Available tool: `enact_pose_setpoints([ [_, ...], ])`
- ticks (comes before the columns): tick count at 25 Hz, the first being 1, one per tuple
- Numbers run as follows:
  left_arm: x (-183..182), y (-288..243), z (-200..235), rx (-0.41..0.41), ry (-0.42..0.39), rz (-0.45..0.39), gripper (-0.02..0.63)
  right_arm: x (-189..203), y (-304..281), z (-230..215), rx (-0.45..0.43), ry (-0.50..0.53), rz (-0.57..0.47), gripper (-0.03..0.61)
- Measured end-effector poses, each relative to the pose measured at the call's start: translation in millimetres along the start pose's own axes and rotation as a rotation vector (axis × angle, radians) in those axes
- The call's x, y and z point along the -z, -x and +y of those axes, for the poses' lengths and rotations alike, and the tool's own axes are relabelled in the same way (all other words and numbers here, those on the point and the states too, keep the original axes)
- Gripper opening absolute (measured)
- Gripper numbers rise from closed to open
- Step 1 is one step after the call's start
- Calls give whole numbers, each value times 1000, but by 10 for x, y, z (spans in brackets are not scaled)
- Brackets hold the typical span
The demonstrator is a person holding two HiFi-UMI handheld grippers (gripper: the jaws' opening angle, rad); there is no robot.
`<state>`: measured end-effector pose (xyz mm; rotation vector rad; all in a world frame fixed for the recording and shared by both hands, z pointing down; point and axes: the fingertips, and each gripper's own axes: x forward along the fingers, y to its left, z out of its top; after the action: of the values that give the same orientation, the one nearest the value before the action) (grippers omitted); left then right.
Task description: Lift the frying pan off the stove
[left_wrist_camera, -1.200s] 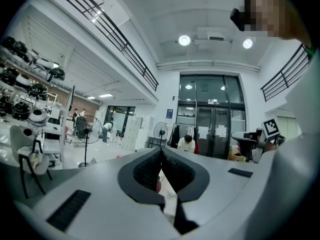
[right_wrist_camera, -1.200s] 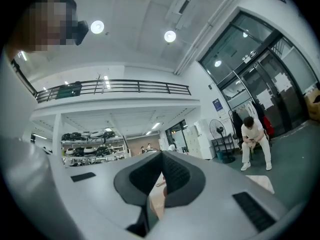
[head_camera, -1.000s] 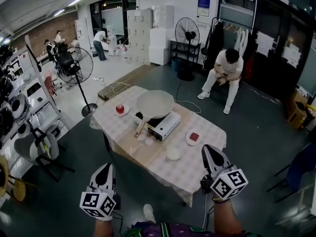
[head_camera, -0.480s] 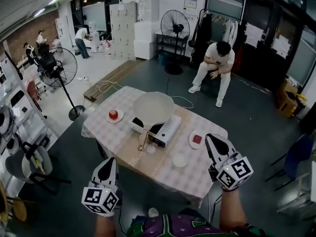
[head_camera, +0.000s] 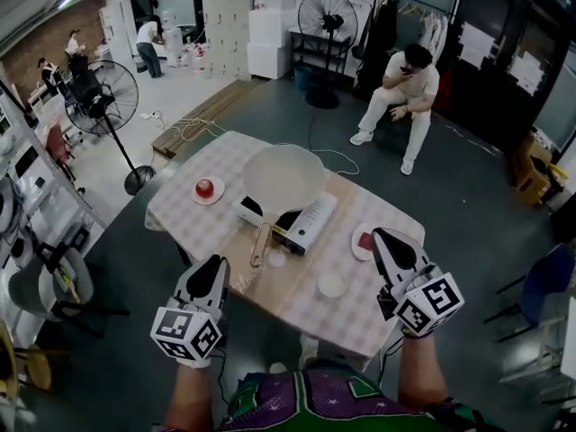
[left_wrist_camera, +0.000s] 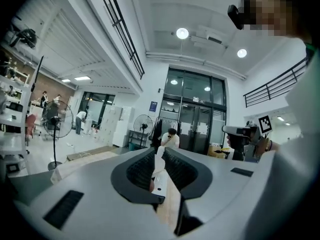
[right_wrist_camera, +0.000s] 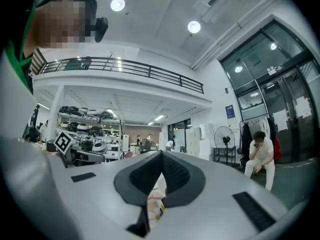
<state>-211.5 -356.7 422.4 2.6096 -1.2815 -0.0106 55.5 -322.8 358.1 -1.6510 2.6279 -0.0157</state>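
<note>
**A:** Grey fingers [left_wrist_camera: 137, 170] on the left gripper [head_camera: 216, 262]: how do they stand?

**B:** They meet tip to tip and nothing is between them. The right gripper [head_camera: 379, 235] is the same, with its fingers [right_wrist_camera: 177, 176] drawn together and empty. Neither gripper touches anything.

**A:** And the frying pan [head_camera: 284, 175]?

**B:** It sits on the portable stove [head_camera: 306, 223] in the middle of the tabletop [head_camera: 193, 219], well apart from both grippers. Its wooden handle [head_camera: 260, 244] juts off the stove toward the left gripper.

**A:** What differs from a second ago?

**B:** The tabletop looks larger and closer in the head view. Both grippers have come forward. The left one now overlaps the near edge of the checked cloth [head_camera: 360, 318], where earlier it hung over bare floor. The right one's tip now covers the edge of a plate. The seated person [head_camera: 402, 88] now has a hand up by the head instead of down at the lap. The pan, stove and dishes have not shifted on the cloth.

**A:** What do the containers hold?

**B:** The pan's pale inside looks bare. The small plate [head_camera: 208, 190] left of the stove carries a round red thing [head_camera: 204, 187]. The plate on the right [head_camera: 363, 242], half behind the right gripper, carries a dark red piece. A white dish [head_camera: 330, 284] near the front edge holds nothing I can make out.
</note>
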Motion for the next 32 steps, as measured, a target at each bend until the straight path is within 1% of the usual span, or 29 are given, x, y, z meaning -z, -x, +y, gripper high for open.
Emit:
enact_pose_setpoints([
  [1,13,-115,-47,19,-9,26,88,13,-58,-41,-9,-2,-1,5],
  [2,38,-226,-92,36,-21,54,162,27,-111,-69,-20,-5,-4,5],
  [3,67,-329,-124,46,-38,79,217,43,-159,-88,-33,-8,-10,5],
  [5,124,-529,-144,41,-79,117,274,82,-246,-125,-55,-13,-21,5],
  [7,183,-750,-129,24,-103,152,304,125,-325,-190,-70,-22,-30,5],
  [9,287,-984,-97,12,-105,201,304,180,-390,-265,-86,-36,-31,5],
  [13,603,-1411,-46,1,-85,338,304,299,-468,-409,-113,-69,-12,5],
  [15,724,-1584,-35,-7,-92,388,304,331,-497,-468,-121,-75,-10,5],
  [20,1036,-1969,56,-40,-106,487,304,479,-598,-596,-145,-88,-4,5],
  [26,1429,-2279,314,-85,-71,641,305,584,-714,-720,-165,-112,18,5],
  [29,1578,-2450,371,-103,-63,691,321,628,-746,-824,-170,-127,24,6],
  [32,1698,-2647,377,-121,-68,734,355,681,-769,-975,-171,-146,33,5],
])
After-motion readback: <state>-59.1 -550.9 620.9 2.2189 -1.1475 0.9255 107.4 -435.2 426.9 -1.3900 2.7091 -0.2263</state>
